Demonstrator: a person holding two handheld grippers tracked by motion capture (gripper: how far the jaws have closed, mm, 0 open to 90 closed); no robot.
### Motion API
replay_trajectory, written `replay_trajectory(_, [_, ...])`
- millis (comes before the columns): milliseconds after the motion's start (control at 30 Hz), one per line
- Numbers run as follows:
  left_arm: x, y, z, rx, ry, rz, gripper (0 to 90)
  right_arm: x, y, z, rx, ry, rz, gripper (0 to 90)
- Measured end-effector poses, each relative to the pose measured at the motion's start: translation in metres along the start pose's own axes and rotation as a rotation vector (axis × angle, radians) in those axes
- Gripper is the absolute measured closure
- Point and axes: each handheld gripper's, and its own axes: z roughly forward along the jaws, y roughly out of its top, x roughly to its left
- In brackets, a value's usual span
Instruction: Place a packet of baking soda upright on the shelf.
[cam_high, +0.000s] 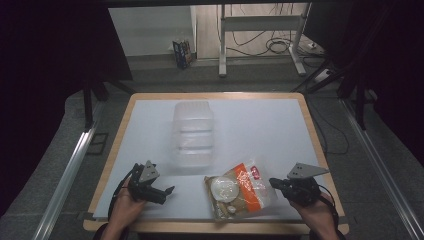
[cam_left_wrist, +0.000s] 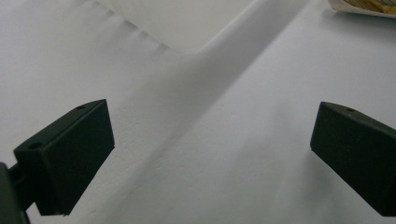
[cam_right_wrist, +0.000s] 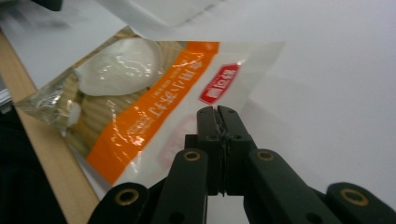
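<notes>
A clear snack bag (cam_high: 241, 191) with an orange band, a red label and a white round piece inside lies near the table's front edge, right of centre. My right gripper (cam_high: 274, 183) is at the bag's right edge. In the right gripper view the jaws (cam_right_wrist: 217, 113) are pressed together with the bag's (cam_right_wrist: 140, 98) clear edge pinched between them. My left gripper (cam_high: 168, 190) rests low at the front left, pointing right toward the bag. Its jaws stand wide apart (cam_left_wrist: 210, 154) over bare white surface with nothing between them. A corner of the bag (cam_left_wrist: 364, 5) peeks in at the top right of the left gripper view.
A clear plastic container (cam_high: 193, 133) lies in the middle of the white table sheet (cam_high: 260, 130), behind both grippers. The wooden table rim (cam_high: 210, 227) runs close under the bag and hands. Beyond the table are a metal frame (cam_high: 260, 30), cables and a small box (cam_high: 182, 53) on the floor.
</notes>
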Motion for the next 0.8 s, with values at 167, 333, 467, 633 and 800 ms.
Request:
replay_trajectory(167, [0.0, 0.0, 0.0, 0.001, 0.0, 0.001, 0.0, 0.006, 0.0, 0.004, 0.014, 0.035, -0.017, 87.4])
replay_trajectory(333, [0.0, 0.0, 0.0, 0.003, 0.002, 0.001, 0.0, 0.016, -0.001, 0.008, 0.028, 0.07, -0.046, 87.4])
replay_trajectory(467, [0.0, 0.0, 0.0, 0.004, 0.003, 0.002, 0.0, 0.023, -0.003, 0.009, 0.035, 0.091, -0.06, 87.4])
replay_trajectory(633, [-0.001, 0.0, 0.0, 0.006, 0.005, 0.002, 0.0, 0.032, -0.006, 0.014, 0.064, 0.117, -0.077, 87.5])
replay_trajectory(800, [-0.001, 0.0, 0.0, 0.008, 0.006, 0.003, 0.0, 0.039, -0.011, 0.015, 0.08, 0.137, -0.09, 87.8])
